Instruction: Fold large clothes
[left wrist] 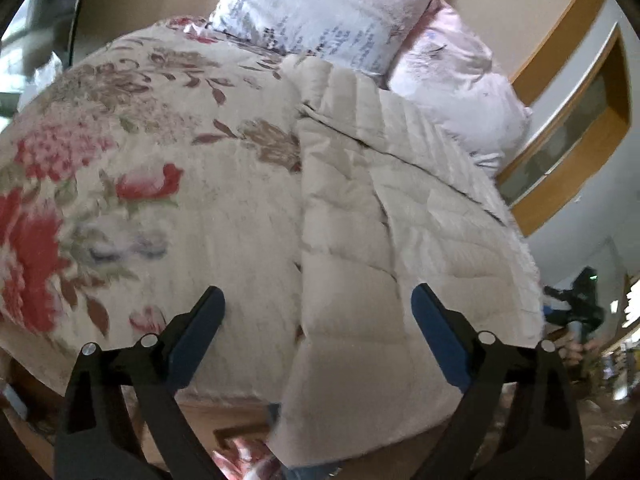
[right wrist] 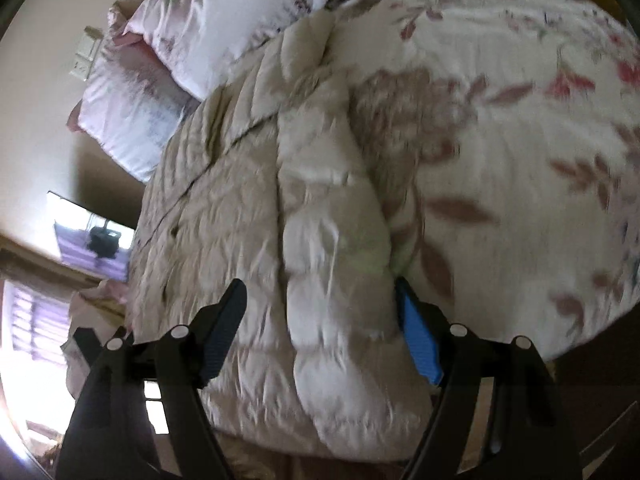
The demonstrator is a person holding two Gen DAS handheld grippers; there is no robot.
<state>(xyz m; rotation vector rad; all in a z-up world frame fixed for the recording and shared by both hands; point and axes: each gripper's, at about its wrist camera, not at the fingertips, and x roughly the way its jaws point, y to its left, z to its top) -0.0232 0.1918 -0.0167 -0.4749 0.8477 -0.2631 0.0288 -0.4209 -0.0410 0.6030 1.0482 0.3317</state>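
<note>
Beige quilted puffer coat (left wrist: 380, 208) lies lengthwise on the bed, on a floral bedspread (left wrist: 140, 152), its lower end hanging over the bed's edge. Pillows (left wrist: 328, 12) piled at the far end against a beige wall. Wood-framed door (left wrist: 576, 120) beside the bed. Left gripper (left wrist: 318, 312) jaws wide apart, holding nothing. Right gripper (right wrist: 320, 308) jaws apart, straddling a folded coat panel, pads not pressing on it.

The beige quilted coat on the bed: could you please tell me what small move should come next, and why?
Probably bring the right tongs down and close them on the folded sleeve of the beige quilted coat. Both tongs stand open and hold nothing, the left tongs also open above the coat, which lies lengthwise on the floral bedspread, its hem hanging over the bed's edge.
</note>
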